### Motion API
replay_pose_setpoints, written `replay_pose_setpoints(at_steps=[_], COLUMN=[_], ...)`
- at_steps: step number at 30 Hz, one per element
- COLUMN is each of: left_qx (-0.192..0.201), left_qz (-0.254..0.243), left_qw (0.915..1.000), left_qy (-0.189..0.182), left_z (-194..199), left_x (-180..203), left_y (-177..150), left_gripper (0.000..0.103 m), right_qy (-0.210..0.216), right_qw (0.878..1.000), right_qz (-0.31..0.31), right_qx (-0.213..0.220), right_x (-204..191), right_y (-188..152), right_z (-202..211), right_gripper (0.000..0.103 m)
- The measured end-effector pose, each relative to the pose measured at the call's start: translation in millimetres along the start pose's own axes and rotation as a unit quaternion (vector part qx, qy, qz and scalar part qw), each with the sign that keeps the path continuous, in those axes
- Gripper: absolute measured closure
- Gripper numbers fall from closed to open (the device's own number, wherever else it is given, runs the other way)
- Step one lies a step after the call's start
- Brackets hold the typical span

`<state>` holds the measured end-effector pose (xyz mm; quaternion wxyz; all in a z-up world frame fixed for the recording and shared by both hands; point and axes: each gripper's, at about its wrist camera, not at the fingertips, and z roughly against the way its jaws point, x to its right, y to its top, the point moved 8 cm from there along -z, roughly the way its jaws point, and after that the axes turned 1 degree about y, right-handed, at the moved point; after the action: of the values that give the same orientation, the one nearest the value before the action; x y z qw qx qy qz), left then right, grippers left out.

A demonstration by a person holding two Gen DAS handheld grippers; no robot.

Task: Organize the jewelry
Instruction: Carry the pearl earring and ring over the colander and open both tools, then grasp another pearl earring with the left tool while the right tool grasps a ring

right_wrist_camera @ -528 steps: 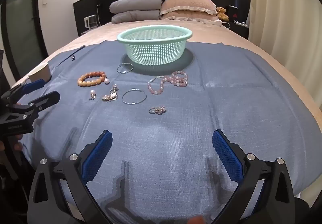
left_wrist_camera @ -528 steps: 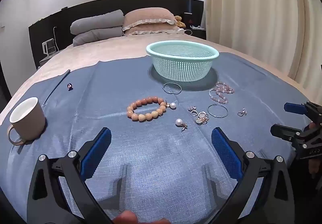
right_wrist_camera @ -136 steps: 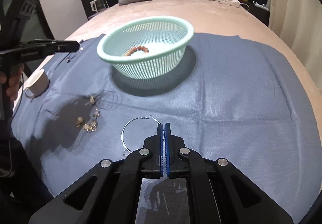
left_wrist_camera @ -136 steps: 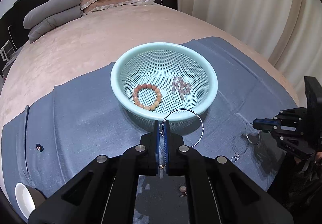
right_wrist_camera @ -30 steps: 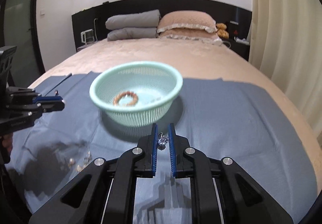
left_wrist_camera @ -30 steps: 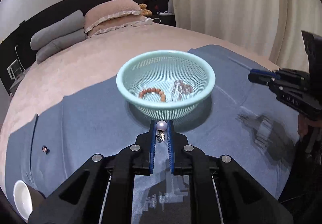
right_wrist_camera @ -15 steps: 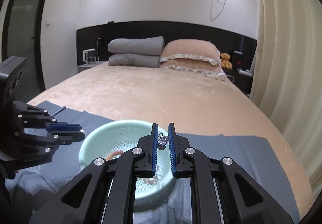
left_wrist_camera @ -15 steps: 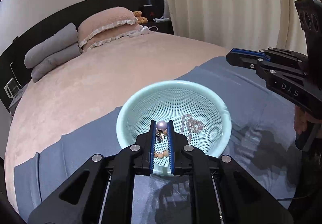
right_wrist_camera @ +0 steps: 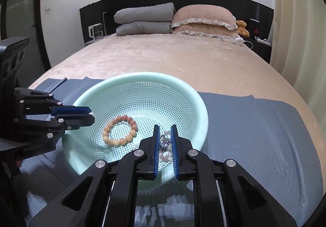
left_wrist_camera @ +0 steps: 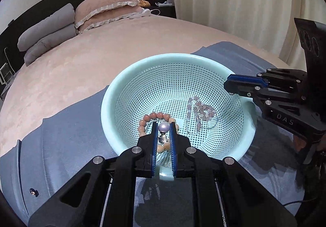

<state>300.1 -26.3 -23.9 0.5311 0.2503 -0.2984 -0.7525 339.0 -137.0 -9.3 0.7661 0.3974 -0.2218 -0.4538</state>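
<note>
A mint mesh basket (left_wrist_camera: 130, 76) (right_wrist_camera: 201, 108) stands on the blue cloth (left_wrist_camera: 61, 145). In it lie an orange bead bracelet (right_wrist_camera: 119, 130) (left_wrist_camera: 151, 116), a pink bead necklace (left_wrist_camera: 200, 111) and a thin hoop. My left gripper (left_wrist_camera: 163, 125) is shut on a pearl earring (left_wrist_camera: 163, 127) over the basket's near rim; it also shows in the right wrist view (right_wrist_camera: 89, 115). My right gripper (right_wrist_camera: 164, 137) is shut on a crystal earring (right_wrist_camera: 165, 142) above the basket; it also shows in the left wrist view (left_wrist_camera: 229, 86).
The cloth (right_wrist_camera: 254, 125) covers the near part of a beige bed (right_wrist_camera: 183, 57). Pillows (right_wrist_camera: 203, 19) and folded grey bedding (right_wrist_camera: 144, 19) lie at the headboard. A small dark object (left_wrist_camera: 33, 192) sits on the cloth at the left. Curtains (left_wrist_camera: 234, 2) hang on the right.
Both grippers have moved in over the basket, each still holding its earring. The basket now fills the middle of both views.
</note>
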Motion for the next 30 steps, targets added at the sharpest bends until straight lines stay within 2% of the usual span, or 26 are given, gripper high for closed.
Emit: replay_pose_setpoints(at_steps=[4,5,6,7,10,13,17,22,30], left_qx=[0.008,0.009,0.012,0.016,0.02,0.022,0.022,0.011,-0.023], left_qz=[0.009,0.01,0.01,0.011,0.017,0.016,0.025,0.046,0.052], left_qw=[0.9999,0.9999,0.9999,0.9998,0.9996,0.9996,0.9994,0.9989,0.9983], left_qy=[0.003,0.004,0.005,0.008,0.007,0.007,0.01,-0.001,-0.011], left_z=[11,15,18,23,38,53,70,80,71], left_x=[-1,-2,-2,-2,-3,1,5,14,28], left_y=[0,1,2,3,0,-10,-32,-68,-117], left_gripper=[0.088,0.079,0.073,0.071,0.071,0.065,0.04,0.039,0.039], right_qy=[-0.004,-0.006,-0.009,-0.011,-0.007,0.001,0.021,0.045,0.089], right_qw=[1.0,1.0,1.0,1.0,1.0,1.0,1.0,0.998,0.991], right_qz=[0.001,0.001,0.0,-0.002,-0.004,0.003,0.015,0.029,0.067], right_qx=[-0.005,-0.005,-0.004,-0.002,0.004,0.001,-0.003,-0.023,-0.077], right_x=[0,1,2,2,0,-8,-23,-45,-87], right_y=[1,2,2,3,2,-2,-11,-35,-89], right_z=[4,5,7,9,21,32,52,62,54], right_gripper=[0.091,0.09,0.084,0.078,0.077,0.074,0.062,0.06,0.06])
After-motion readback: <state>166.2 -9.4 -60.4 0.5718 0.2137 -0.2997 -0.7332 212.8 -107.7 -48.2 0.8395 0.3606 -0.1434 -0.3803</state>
